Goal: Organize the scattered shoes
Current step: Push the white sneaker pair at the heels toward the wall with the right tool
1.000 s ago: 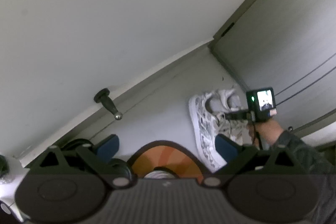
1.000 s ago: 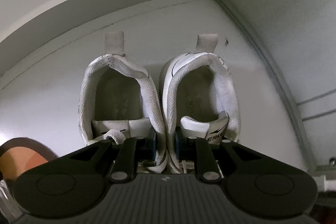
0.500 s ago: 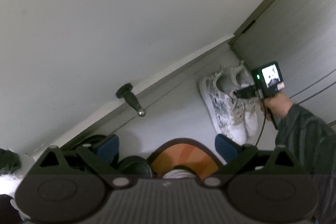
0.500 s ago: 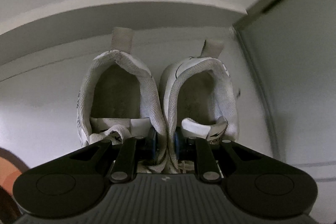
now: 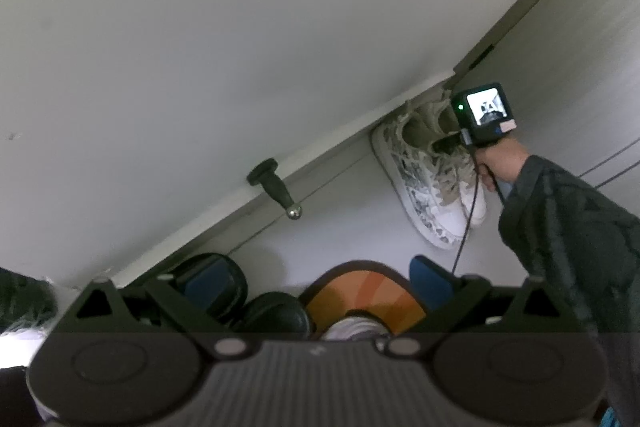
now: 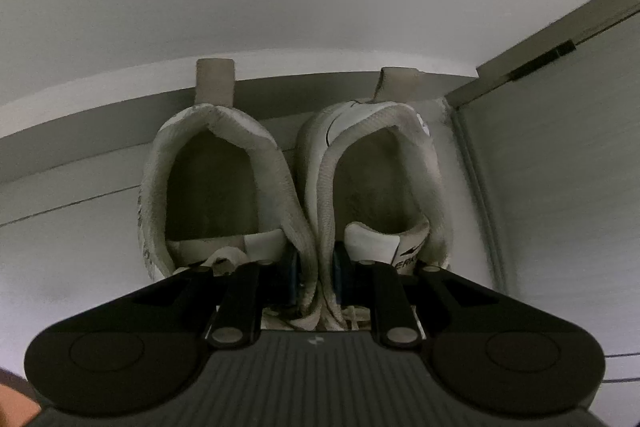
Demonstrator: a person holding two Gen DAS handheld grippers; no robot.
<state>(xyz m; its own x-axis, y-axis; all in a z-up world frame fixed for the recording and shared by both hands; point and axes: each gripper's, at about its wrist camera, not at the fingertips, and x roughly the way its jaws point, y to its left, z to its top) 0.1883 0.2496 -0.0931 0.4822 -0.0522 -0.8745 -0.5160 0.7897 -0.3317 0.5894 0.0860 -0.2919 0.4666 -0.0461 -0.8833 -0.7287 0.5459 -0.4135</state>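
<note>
Right claw (image 6: 314, 277) pinches white sneakers (image 6: 296, 187), toes hidden; left claw (image 5: 316, 279) wide, holding nothing.

Both views are dim with soft, flat, grayish light. Straight lines bow and black corners close in at the fisheye edges. The insides of the sneakers (image 6: 296, 195) are shadowed and slightly soft.

The right claw (image 6: 314, 279) has carried the white sneakers (image 6: 296, 187) farther toward the corner: their heel tabs now overlap the baseboard (image 6: 100, 123), where a second ago floor showed beyond them. The left claw (image 5: 316, 281) has pulled back, showing the black shoes (image 5: 240, 295).
</note>
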